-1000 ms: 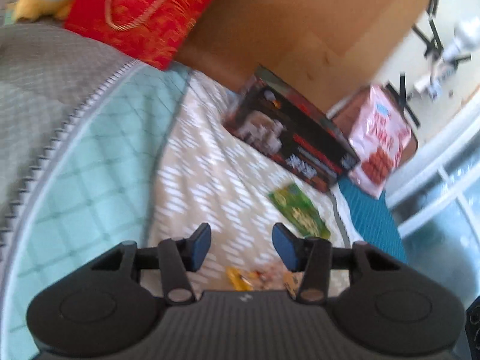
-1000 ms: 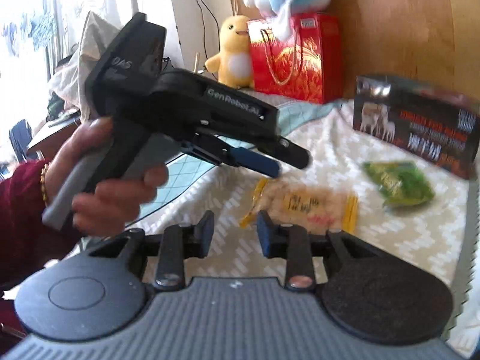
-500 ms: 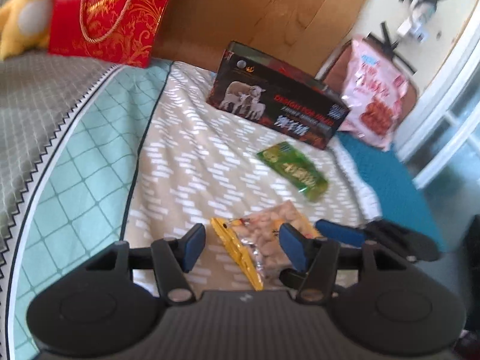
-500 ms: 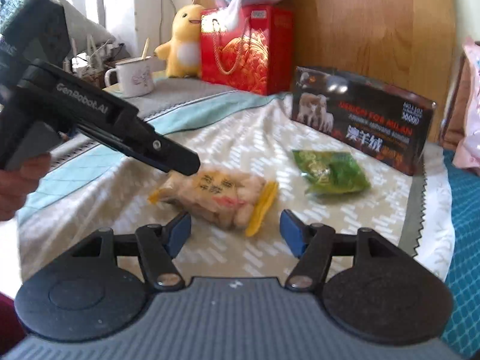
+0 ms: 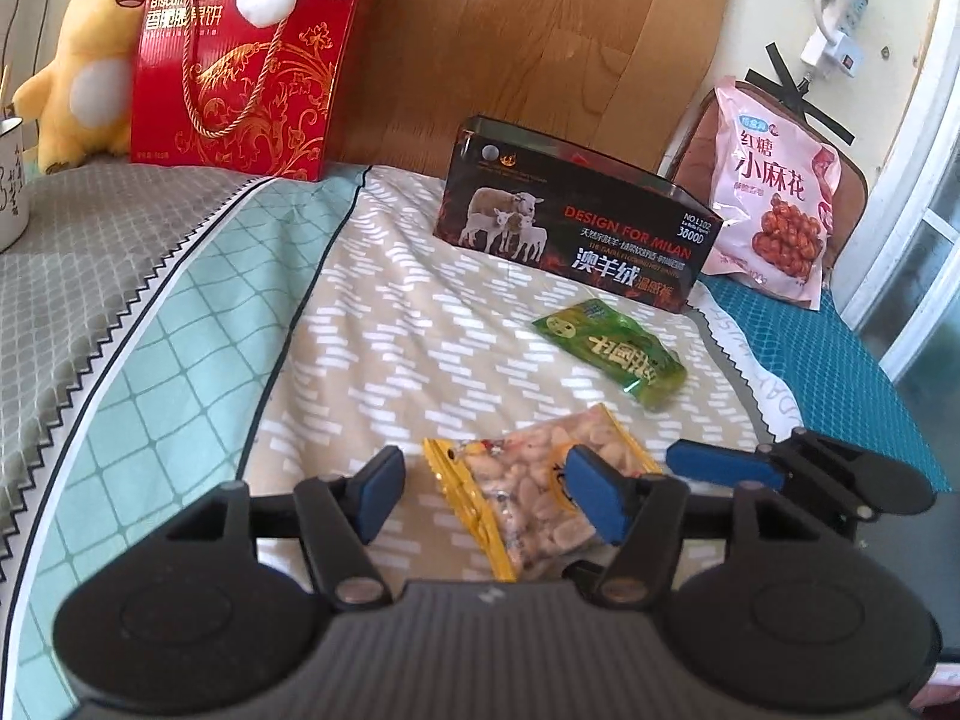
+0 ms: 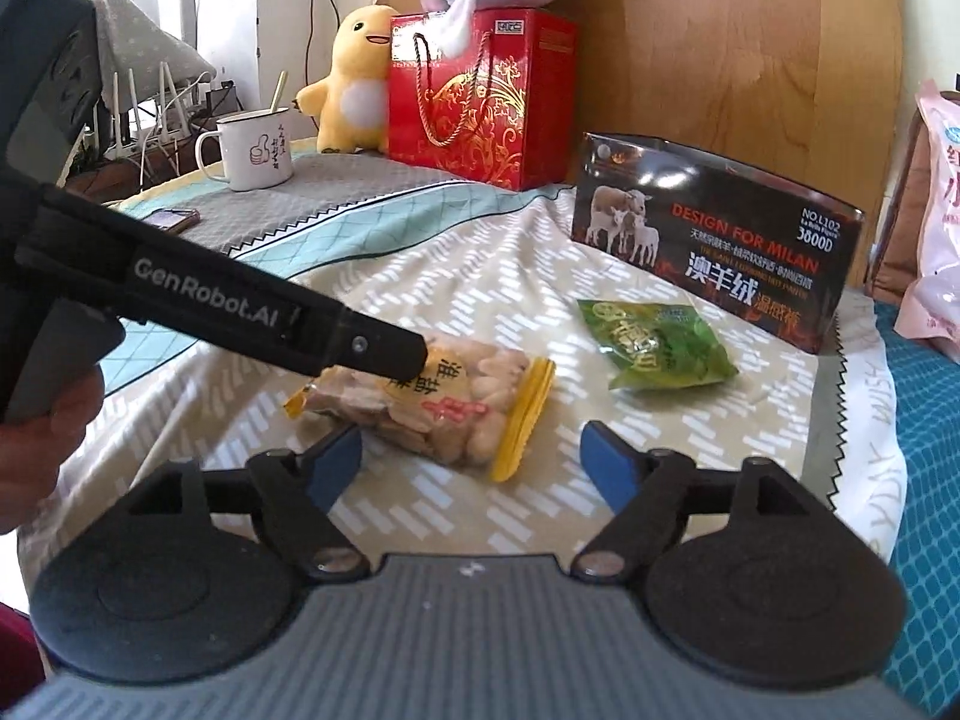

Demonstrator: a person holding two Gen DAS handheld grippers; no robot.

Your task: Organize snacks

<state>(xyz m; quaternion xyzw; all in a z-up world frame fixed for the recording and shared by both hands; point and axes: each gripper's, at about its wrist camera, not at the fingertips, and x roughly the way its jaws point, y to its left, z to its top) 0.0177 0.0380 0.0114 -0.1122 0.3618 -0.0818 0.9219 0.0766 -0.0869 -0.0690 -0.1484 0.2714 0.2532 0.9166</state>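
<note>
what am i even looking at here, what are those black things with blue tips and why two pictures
These are two handheld grippers: a person holds one in each hand, and each carries a wide-angle camera that looks forward along its two blue-padded fingers. So one picture comes from the left gripper and one from the right gripper; each picture also catches the other tool.

Both look at a bed covered in patterned cloth. On it lie a clear peanut packet with yellow ends, a green snack packet and a dark box printed with sheep. Behind stand a red gift box, a yellow plush toy and a white mug; a pink snack bag leans at the right.

Nothing is held. Both sets of jaws are opening, and the peanut packet lies between the left fingers.
</note>
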